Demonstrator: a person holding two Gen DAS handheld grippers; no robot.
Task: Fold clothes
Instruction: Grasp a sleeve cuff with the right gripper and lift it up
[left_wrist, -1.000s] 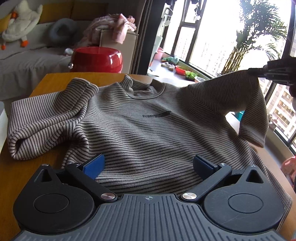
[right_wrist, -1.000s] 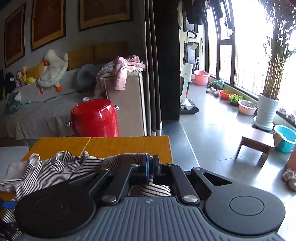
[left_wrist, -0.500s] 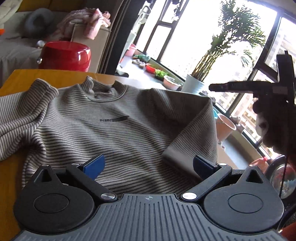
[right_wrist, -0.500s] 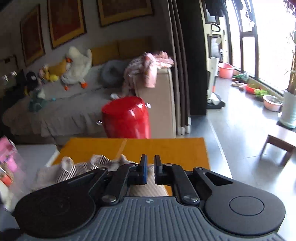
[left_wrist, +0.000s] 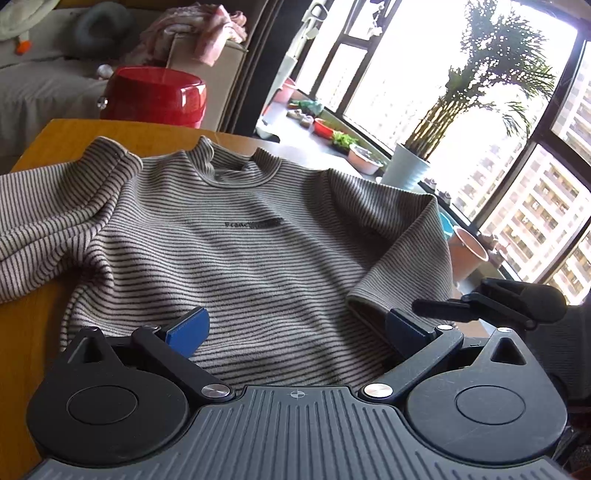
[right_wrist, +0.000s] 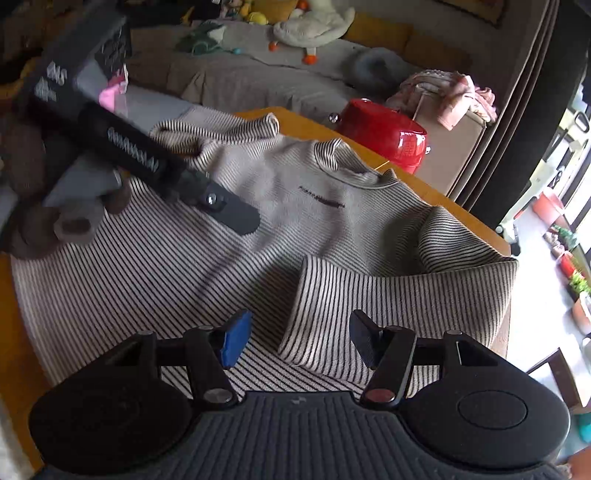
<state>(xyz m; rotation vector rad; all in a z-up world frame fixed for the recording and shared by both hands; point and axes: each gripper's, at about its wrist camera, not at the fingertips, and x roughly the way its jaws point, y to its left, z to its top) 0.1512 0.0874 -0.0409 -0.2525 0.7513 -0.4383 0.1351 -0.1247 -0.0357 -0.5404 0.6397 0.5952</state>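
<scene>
**A:** Right wrist view first: the right gripper (right_wrist: 295, 338) has just been opening its jaws, and they stand about half apart with nothing pressed between the pads. The cuff of the folded sleeve (right_wrist: 369, 314) lies just ahead of the fingertips, between them but untouched.

**B:** So the sleeve is let go. Where is the garment as a whole?

**A:** The striped sweater (left_wrist: 240, 240) lies chest-up on the wooden table (left_wrist: 74, 129), collar at the far side from the fingers. The sleeve on the window side is folded in across the body. The other sleeve (left_wrist: 48, 225) lies spread out beyond the left fingertips, unfolded.

**B:** And the left gripper (left_wrist: 295, 332)?

**A:** Jaws wide, empty, hovering over the hem with the fabric below the pads.

**B:** Then I judge one sleeve fold done and the opposite one next.

**A:** Agreed. That calls for the left fingers to swing out to the spread sleeve, pinch near its cuff and carry it across the chest.

**B:** Anything in the way?

**A:** On the table, no. A red pot (left_wrist: 155, 96) stands beyond the far edge, well apart from the cloth, with a sofa behind it. The real risk is the two grippers crowding each other: the right gripper (left_wrist: 487, 302) shows just beside the left one's right finger.
</scene>
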